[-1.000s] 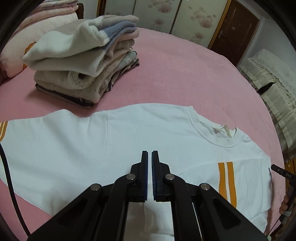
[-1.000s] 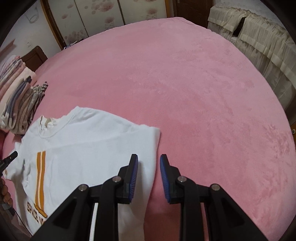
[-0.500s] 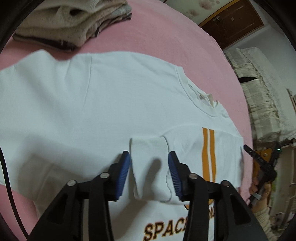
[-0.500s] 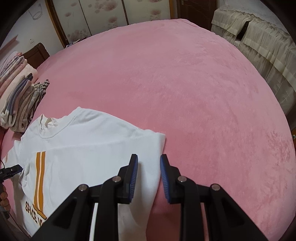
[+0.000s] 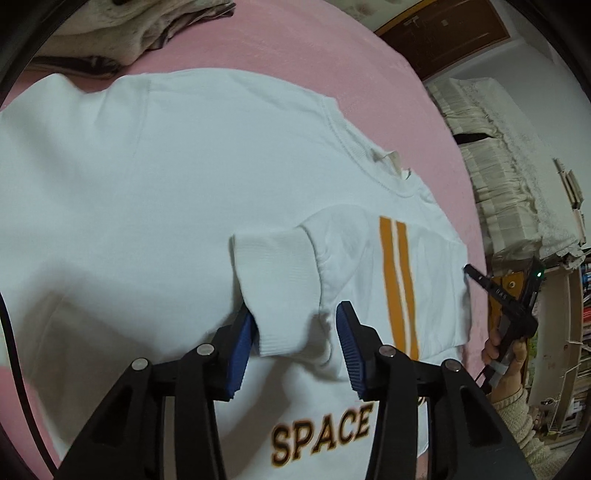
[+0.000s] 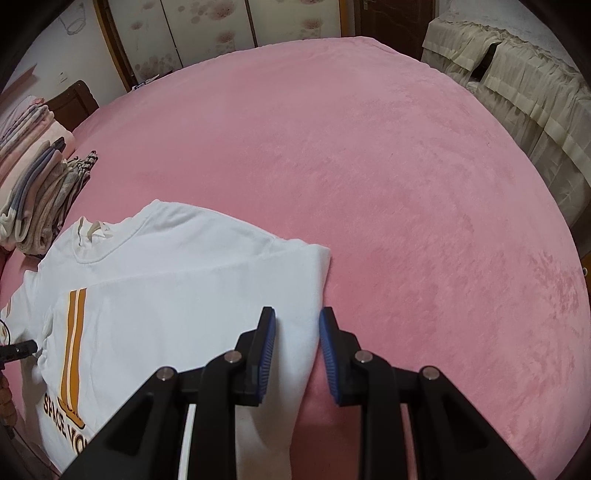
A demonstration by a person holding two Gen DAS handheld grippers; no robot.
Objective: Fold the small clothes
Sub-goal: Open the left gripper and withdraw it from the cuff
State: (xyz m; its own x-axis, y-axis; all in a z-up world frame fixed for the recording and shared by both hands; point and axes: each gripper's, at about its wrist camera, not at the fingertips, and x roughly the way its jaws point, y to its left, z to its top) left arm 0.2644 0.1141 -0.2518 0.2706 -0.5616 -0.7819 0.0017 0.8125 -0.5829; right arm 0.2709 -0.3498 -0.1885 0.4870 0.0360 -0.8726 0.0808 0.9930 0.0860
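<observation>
1. Left wrist view alone shows the ribbed sleeve cuff (image 5: 275,284) folded in over the chest of the white sweatshirt (image 5: 147,192), the word "SPACE" printed in brown and orange, and the other hand (image 5: 506,347) gripping its tool at the right edge.
2. Right wrist view alone shows the wide stretch of pink bedspread (image 6: 406,184) beyond the garment, the sweatshirt's (image 6: 177,295) folded right edge, and the stack of folded clothes (image 6: 40,192) at far left in full profile; in the left view that stack (image 5: 122,33) is cut off at the top.
3. The sweatshirt lies flat on the bedspread (image 5: 303,48), neck opening away from the cameras, twin orange stripes (image 5: 399,280) running down the folded-in sleeve.
4. The lettering is partly hidden behind the gripper arms in both views; the garment's hem is out of frame, and the neck label is too small to read.
5. Left gripper (image 5: 295,332): jaws wide apart, straddling the cuff; the left pad looks to be against the cuff's edge, nothing clamped.
6. Right gripper (image 6: 295,343): jaws apart, holding nothing, the sweatshirt's folded edge lying between them; whether the pads touch the fabric cannot be told.
</observation>
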